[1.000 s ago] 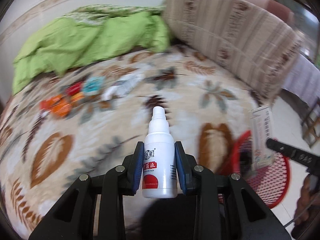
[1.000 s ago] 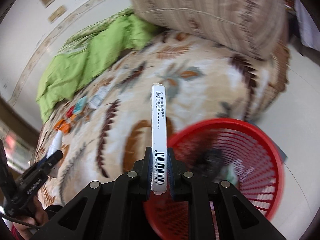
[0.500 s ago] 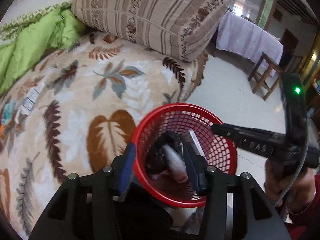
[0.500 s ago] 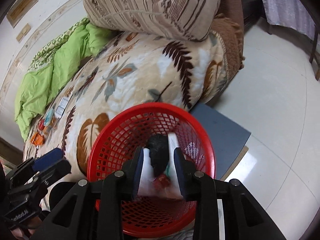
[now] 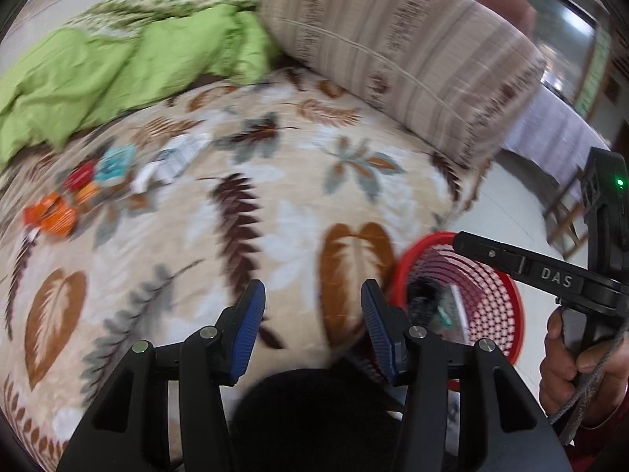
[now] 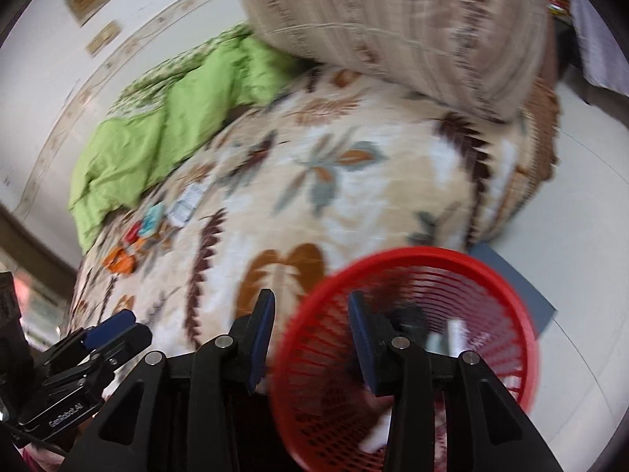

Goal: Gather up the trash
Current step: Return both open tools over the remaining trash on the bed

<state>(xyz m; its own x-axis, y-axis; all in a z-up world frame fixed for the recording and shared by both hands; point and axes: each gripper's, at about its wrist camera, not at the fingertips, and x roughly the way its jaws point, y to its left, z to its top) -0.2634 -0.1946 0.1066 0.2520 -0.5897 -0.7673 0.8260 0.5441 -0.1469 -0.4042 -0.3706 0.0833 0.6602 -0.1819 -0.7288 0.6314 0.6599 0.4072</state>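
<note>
Broadly, the leaf-patterned blanket (image 5: 275,212) is spread over the bed with a wide bare stretch in its middle, bounded far off by the green quilt (image 5: 118,63) and the striped cushion (image 5: 393,51), while its right edge drops to open floor. There the red basket (image 6: 491,275) is set against the bed's near right edge, holding dark and white scraps. Small wrappers (image 5: 78,192) are left in a row far left; the left gripper (image 5: 310,310) is spread and empty, the right gripper (image 6: 310,314) is opening with nothing between.

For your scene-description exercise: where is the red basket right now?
The red basket stands on the floor beside the leaf-patterned bed, at the lower right of both wrist views, just beyond the right tool.
</note>
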